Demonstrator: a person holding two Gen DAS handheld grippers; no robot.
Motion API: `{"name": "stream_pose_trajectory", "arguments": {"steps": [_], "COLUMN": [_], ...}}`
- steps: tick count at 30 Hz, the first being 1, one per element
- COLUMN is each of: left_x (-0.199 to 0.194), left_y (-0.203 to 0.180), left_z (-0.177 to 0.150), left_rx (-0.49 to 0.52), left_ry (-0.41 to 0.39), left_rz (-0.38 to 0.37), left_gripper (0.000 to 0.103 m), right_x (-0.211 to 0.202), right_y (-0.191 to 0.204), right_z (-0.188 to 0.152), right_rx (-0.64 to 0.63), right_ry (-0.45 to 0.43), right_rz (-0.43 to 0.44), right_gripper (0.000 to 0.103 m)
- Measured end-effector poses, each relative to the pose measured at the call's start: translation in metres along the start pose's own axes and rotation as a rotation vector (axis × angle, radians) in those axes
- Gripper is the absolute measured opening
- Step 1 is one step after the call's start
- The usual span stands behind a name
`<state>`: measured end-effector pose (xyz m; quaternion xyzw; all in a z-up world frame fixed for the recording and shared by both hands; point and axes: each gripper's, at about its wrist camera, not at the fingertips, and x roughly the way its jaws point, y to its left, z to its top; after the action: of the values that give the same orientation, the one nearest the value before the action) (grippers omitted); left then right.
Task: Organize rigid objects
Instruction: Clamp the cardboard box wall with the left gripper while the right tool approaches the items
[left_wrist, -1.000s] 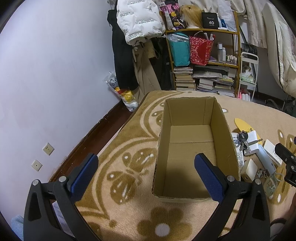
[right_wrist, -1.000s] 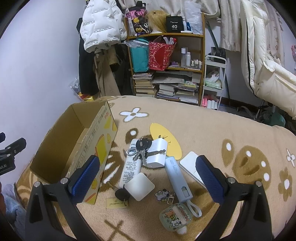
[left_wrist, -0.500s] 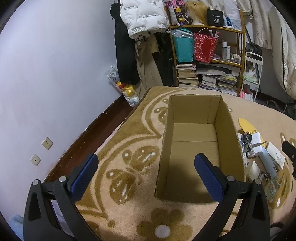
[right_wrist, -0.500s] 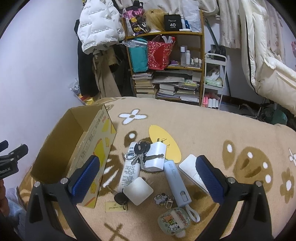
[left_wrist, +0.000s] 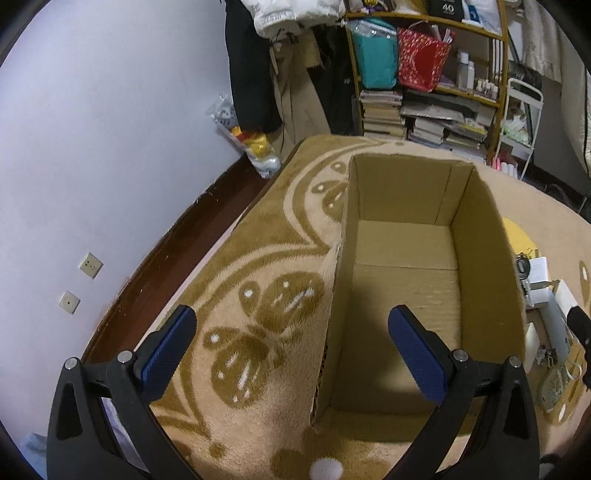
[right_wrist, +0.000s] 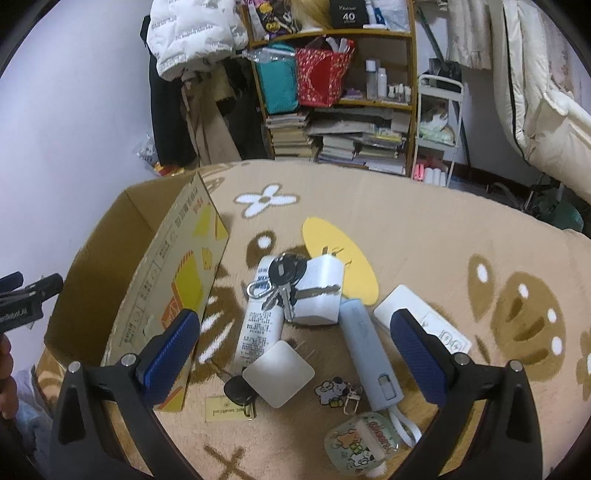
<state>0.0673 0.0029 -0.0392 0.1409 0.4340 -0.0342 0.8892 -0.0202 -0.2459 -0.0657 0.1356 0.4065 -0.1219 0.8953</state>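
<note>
— Nothing's in the cardboard box (left_wrist: 402, 295) yet; both claws gape wide, holding nothing.
— So, picking first. Right claw (right_wrist: 291, 350) hangs over the pile (keys (right_wrist: 282, 280), white charger (right_wrist: 279, 373)) on the blanket (right_wrist: 406, 221), box at nine o'clock.
— Left claw (left_wrist: 291, 354)?
— Above the box's near edge.

White "40" on a black box (right_wrist: 346, 14) atop the wooden shelf (right_wrist: 332, 34), "NFC smartCard" on a yellow tag (right_wrist: 226, 409) lying on the carpet, print on the white tube (right_wrist: 258, 328) and cardboard box (right_wrist: 173, 291) too small to read.
</note>
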Motion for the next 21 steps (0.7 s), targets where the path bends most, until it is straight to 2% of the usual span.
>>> {"name": "stream_pose_trajectory", "arguments": {"steps": [9,17,19,21], "left_x": [0.029,0.045,0.049,0.054], "left_y": [-0.008,-0.013,-0.013,-0.014], "left_z": [-0.001,-0.005,-0.005,-0.007], "left_rx": [0.039,0.052,0.045,0.042], "left_ry": [0.091,0.149,0.170,0.199], "left_rz": [0.037,0.058,0.045,0.037], "left_gripper": [0.102,0.102,0.091,0.086], "right_x": [0.029,0.053,0.058,0.063], "right_y": [0.011,0.010,0.007,0.002], "right_z": [-0.010,-0.020,-0.022,-0.025], "right_rx": [-0.048,-0.029,-0.015,0.008], "right_ry": [0.099,0.192,0.205,0.221], "right_rz": [0.022,0.030,0.030,0.035], "right_gripper": [0.100,0.100,0.100,0.100]}}
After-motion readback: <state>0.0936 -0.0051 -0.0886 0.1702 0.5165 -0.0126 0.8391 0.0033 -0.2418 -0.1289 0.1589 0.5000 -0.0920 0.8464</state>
